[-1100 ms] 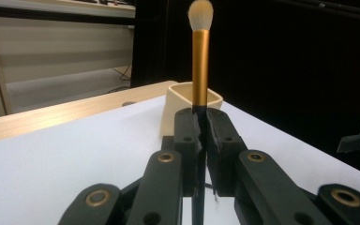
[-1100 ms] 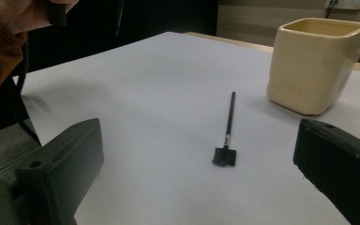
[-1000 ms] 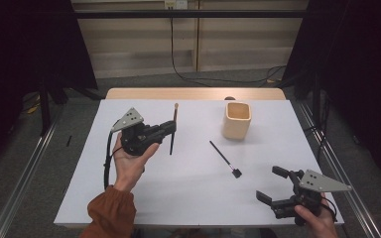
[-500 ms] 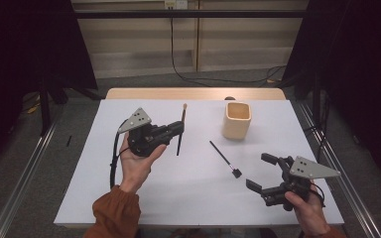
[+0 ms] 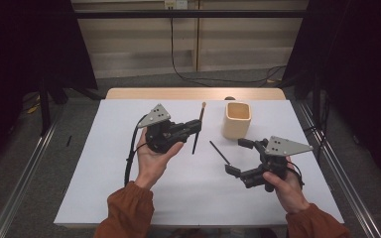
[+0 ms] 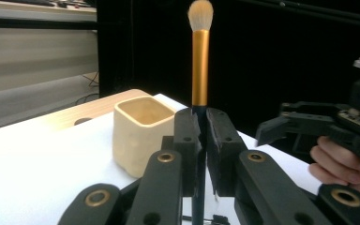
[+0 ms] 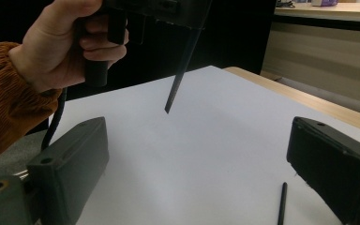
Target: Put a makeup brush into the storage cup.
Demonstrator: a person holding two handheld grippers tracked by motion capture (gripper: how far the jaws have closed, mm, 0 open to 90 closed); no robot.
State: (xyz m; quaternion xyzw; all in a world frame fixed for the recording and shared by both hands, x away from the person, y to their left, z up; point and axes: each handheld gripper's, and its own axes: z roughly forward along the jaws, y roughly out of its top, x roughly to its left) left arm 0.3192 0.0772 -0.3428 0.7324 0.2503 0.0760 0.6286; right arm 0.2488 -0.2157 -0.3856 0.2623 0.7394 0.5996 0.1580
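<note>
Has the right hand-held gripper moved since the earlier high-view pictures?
Yes. The right hand-held gripper has moved up the table and leftward, from the near right corner toward the cup and the thin black stick.

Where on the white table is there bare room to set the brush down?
The left stretch of the table beside the left gripper, which holds the brush, is bare, as is the near edge between the forearms. It is crowded on the right: the cup, the black stick and the open right gripper.
</note>
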